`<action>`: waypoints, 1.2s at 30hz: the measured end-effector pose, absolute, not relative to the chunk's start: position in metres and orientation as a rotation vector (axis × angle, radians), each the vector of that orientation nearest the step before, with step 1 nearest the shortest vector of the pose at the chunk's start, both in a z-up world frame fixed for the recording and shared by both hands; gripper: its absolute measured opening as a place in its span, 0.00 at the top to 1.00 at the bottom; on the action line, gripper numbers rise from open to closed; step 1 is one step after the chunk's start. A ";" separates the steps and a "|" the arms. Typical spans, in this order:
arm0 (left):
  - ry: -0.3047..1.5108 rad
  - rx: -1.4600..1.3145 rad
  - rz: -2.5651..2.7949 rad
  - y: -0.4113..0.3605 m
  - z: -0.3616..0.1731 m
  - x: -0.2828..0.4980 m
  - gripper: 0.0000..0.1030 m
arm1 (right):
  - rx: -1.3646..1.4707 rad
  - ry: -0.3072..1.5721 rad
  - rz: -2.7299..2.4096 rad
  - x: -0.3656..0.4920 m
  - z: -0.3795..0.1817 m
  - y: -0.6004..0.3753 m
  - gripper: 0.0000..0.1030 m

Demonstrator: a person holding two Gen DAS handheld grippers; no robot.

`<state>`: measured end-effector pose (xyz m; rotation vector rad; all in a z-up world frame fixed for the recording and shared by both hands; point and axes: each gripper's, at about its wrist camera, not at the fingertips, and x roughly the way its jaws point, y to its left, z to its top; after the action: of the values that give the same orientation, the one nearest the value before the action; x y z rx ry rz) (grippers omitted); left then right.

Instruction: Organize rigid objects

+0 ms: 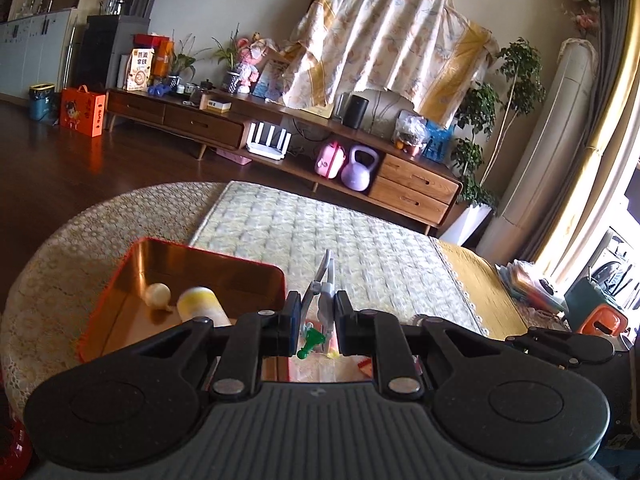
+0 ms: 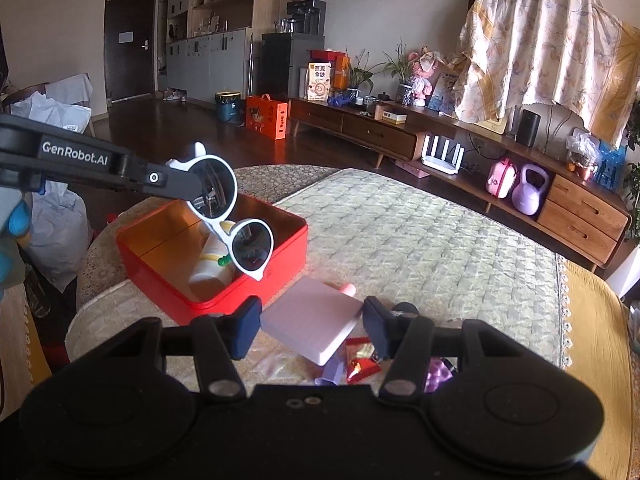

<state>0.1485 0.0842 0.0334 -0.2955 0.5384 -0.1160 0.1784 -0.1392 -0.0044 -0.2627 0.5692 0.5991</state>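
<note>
Nearest in the right wrist view: right gripper (image 2: 312, 330), black, jaws about half apart and clamped on a flat pale-lilac rectangular box (image 2: 310, 322), one pad on each of its side edges, the box lifted above the quilted pale-green table cover (image 2: 400, 232). Beneath the box, at 6 o'clock, a red foil wrapper (image 2: 362, 364), a small lilac plastic piece (image 2: 330, 374) and a shiny purple wrapper (image 2: 438, 372), lying on the cover.

At 10 o'clock from the box, an open red metal tin with a gold-toned inside (image 2: 160, 240), resting on the cover. Inside it, a cream-and-yellow cylindrical bottle (image 2: 210, 264) lying on its side with a small green pin (image 2: 222, 261) on it; in the left wrist view, also a small pale round bulb-like item (image 1: 158, 294) at 9 o'clock of the bottle.

Above the tin, left gripper (image 1: 318, 320), jaws closed tight on white-framed round sunglasses with dark lenses (image 2: 228, 216), gripped by the folded arms, lenses hanging tilted over the tin's near right corner. Blue-gloved hand (image 2: 18, 218) at the left edge, behind the gripper.

Farther off, at 1 o'clock, a long wooden cabinet (image 2: 580, 212) with a lilac kettlebell (image 2: 528, 194) and a pink case (image 2: 500, 178) on its low shelf. Above, a floral sheet (image 2: 540, 40) draped over something unseen.
</note>
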 end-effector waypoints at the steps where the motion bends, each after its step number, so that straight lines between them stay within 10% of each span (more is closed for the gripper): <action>1: 0.535 -0.305 -0.114 0.087 0.034 0.150 0.84 | -0.262 0.567 0.600 0.179 -0.004 -0.136 0.47; 36: 0.824 -0.174 -0.206 0.001 -0.032 0.241 0.83 | -0.192 0.654 0.483 0.192 -0.037 -0.221 0.47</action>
<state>0.2415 0.0009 -0.0319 -0.1737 0.8240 -0.2062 0.1920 -0.2215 -0.0367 -0.1917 0.6537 0.4825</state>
